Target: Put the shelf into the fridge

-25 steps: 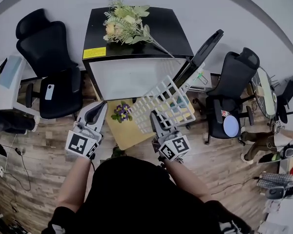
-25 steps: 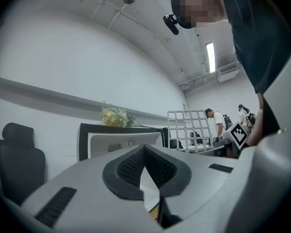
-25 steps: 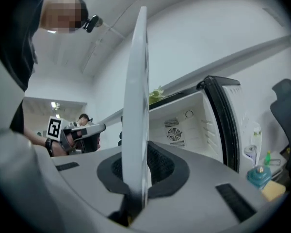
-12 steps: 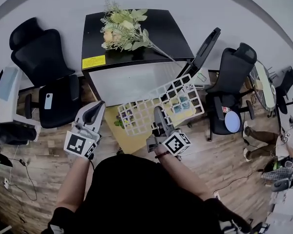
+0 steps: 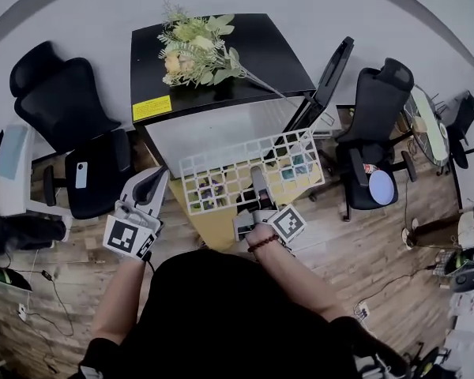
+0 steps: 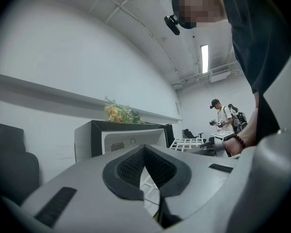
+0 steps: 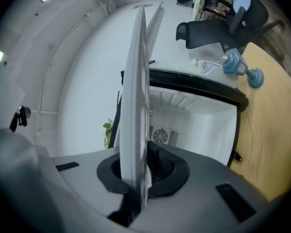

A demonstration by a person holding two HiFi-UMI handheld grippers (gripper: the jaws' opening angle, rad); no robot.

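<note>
The white wire shelf (image 5: 249, 172) hangs level in front of the black fridge's (image 5: 221, 69) open white inside. My right gripper (image 5: 258, 184) is shut on the shelf's near edge. In the right gripper view the shelf (image 7: 136, 101) runs edge-on between the jaws of the right gripper (image 7: 140, 161), toward the fridge's white inside (image 7: 189, 125). My left gripper (image 5: 152, 184) is to the left of the shelf, shut and empty. The left gripper view shows the left gripper (image 6: 145, 152), the fridge (image 6: 121, 135) ahead and the shelf (image 6: 188, 143) to the right.
The fridge door (image 5: 328, 77) stands open at the right. A bunch of flowers (image 5: 193, 50) lies on the fridge top. Black office chairs stand at the left (image 5: 71, 109) and right (image 5: 371, 133). A wooden board (image 5: 217, 226) lies on the floor under the shelf. A person (image 6: 222, 118) stands far off.
The shelf has swung from a tilt at the right, near the door, to level and centred before the fridge opening. My right gripper moved with it. The left gripper has stayed nearly still.
</note>
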